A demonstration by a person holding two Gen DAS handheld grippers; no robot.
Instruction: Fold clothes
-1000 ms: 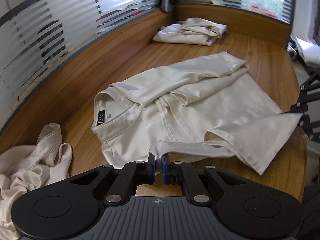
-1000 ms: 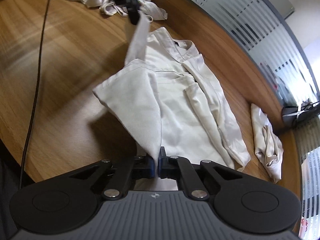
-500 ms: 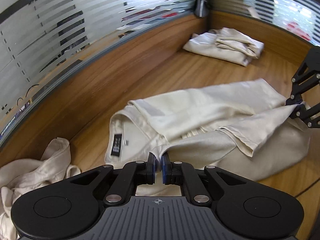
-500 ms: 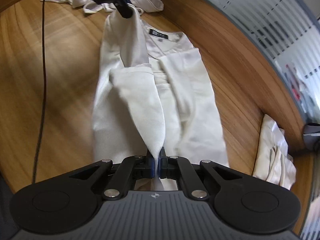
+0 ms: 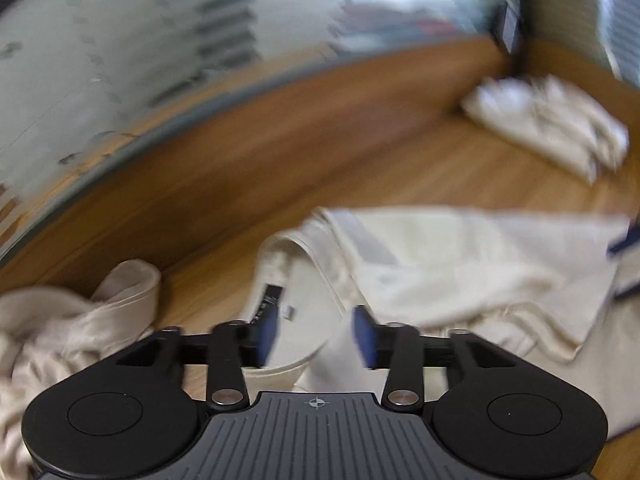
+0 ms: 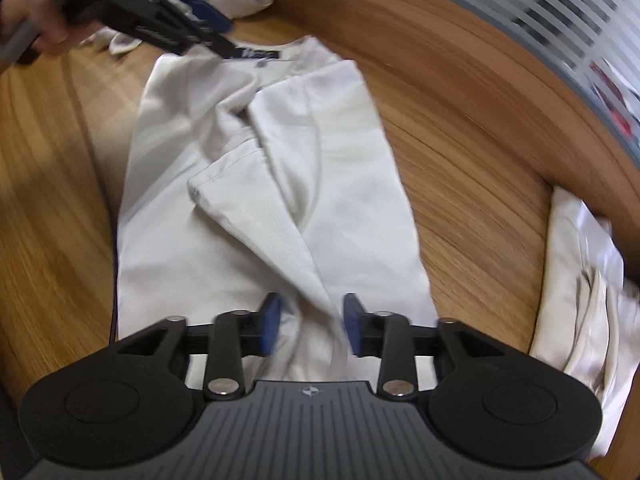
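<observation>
A cream shirt (image 6: 256,184) lies flat on the wooden table, both sides folded in over its middle, collar and black label (image 6: 256,55) at the far end. My right gripper (image 6: 310,326) is open over the shirt's hem. My left gripper (image 5: 314,334) is open just above the collar end (image 5: 280,276); it also shows in the right wrist view (image 6: 208,38), held by a hand. Neither gripper holds cloth. The left wrist view is blurred by motion.
A folded cream garment (image 5: 548,120) lies at the back corner, also seen at right (image 6: 584,276). A crumpled cream garment (image 5: 60,320) lies left of the collar. A raised wooden rim (image 6: 480,64) and frosted glass border the table.
Both grippers carried the shirt's side panel over onto the body, then opened and let it go. The fold now lies on the shirt.
</observation>
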